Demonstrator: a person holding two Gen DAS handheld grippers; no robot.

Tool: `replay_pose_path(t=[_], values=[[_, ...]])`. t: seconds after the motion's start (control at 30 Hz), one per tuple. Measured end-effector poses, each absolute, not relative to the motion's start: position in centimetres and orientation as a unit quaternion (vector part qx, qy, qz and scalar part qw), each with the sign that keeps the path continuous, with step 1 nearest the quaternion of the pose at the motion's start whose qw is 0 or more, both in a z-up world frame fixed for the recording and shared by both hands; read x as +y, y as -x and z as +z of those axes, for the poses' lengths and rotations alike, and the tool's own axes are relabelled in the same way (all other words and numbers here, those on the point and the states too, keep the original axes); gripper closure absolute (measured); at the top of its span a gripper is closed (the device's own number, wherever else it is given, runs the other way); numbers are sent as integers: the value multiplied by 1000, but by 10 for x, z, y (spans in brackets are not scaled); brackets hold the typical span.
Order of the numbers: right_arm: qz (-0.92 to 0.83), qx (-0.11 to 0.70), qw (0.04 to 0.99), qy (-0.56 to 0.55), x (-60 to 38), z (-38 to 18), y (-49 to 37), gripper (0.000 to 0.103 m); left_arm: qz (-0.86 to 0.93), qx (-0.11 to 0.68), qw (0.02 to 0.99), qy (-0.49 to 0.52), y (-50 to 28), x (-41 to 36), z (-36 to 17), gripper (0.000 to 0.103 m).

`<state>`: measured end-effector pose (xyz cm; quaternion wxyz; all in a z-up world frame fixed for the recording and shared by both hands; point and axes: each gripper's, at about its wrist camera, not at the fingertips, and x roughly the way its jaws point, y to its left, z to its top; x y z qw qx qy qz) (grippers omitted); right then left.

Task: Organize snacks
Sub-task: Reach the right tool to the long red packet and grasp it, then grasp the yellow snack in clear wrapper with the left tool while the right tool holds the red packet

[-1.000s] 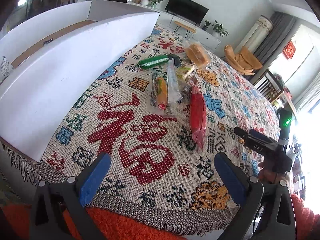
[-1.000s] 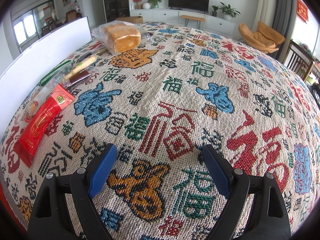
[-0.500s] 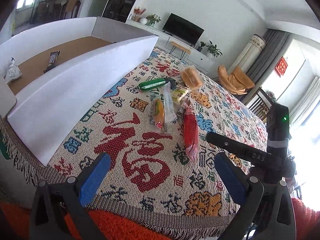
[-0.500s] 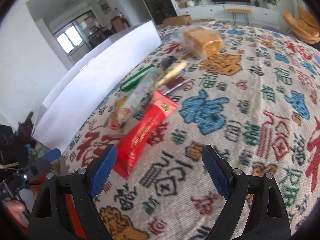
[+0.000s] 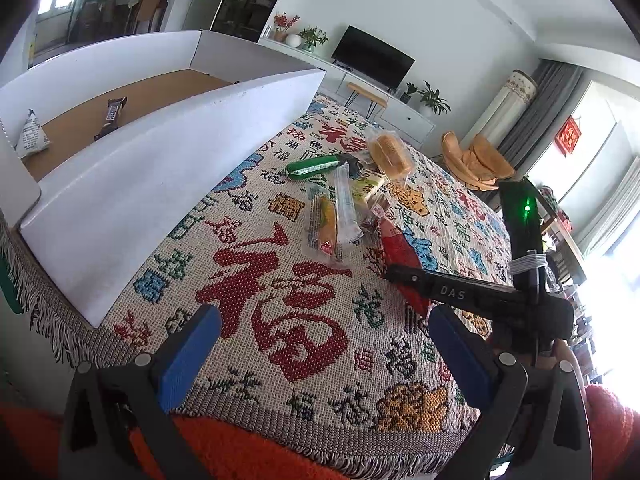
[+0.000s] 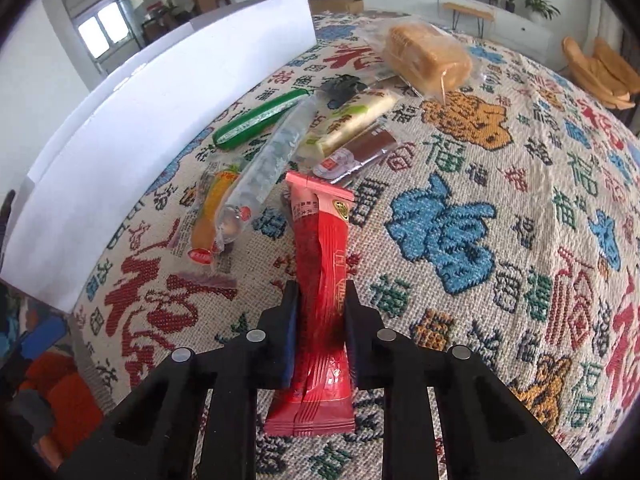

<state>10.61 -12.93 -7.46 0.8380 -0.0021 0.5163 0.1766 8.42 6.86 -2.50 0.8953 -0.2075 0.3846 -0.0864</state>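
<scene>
A long red snack packet (image 6: 322, 248) lies on the patterned tablecloth (image 6: 500, 184). My right gripper (image 6: 320, 300) is shut on its middle, a finger on either side. In the left wrist view the red packet (image 5: 400, 256) is partly hidden by my right gripper's black body (image 5: 472, 292). My left gripper (image 5: 320, 348) is open and empty above the cloth's near edge. Further back lie a green tube (image 6: 256, 120), a clear packet (image 6: 272, 156), an orange packet (image 6: 208, 216), a pale bar (image 6: 352, 120), a brown bar (image 6: 360, 152) and bagged bread (image 6: 428, 56).
A large white cardboard box (image 5: 160, 168) stands along the left of the table. Inside it lie a dark candy bar (image 5: 110, 116) and a small white pouch (image 5: 32, 136). Orange fabric (image 5: 240, 448) lies below the cloth's fringe.
My right gripper has moved left to the red packet and closed on it. My left gripper has drawn back a little and stays open.
</scene>
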Motion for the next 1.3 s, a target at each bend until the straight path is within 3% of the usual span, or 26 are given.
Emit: replay_pose_path(t=[0.23, 0.4, 0.47, 0.57, 0.7, 0.9, 1.3], values=[[93, 473, 876, -6, -204, -53, -92, 84, -85, 390, 891, 215, -87, 70, -28, 1], [5, 458, 887, 66, -253, -67, -100, 82, -86, 395, 891, 207, -90, 67, -29, 1], [4, 462, 885, 52, -268, -77, -104, 70, -86, 396, 890, 209, -90, 68, -29, 1], [-23, 439, 897, 46, -281, -79, -99, 33, -85, 400, 888, 211, -92, 68, -31, 1], [-28, 445, 895, 13, -292, -81, -104, 24, -86, 407, 885, 208, -95, 66, -33, 1], [-35, 448, 893, 1, -295, -84, -110, 19, -88, 417, 880, 208, -99, 64, -36, 1], [-34, 449, 893, -6, -297, -84, -109, 18, -91, 424, 876, 211, -100, 65, -38, 1]])
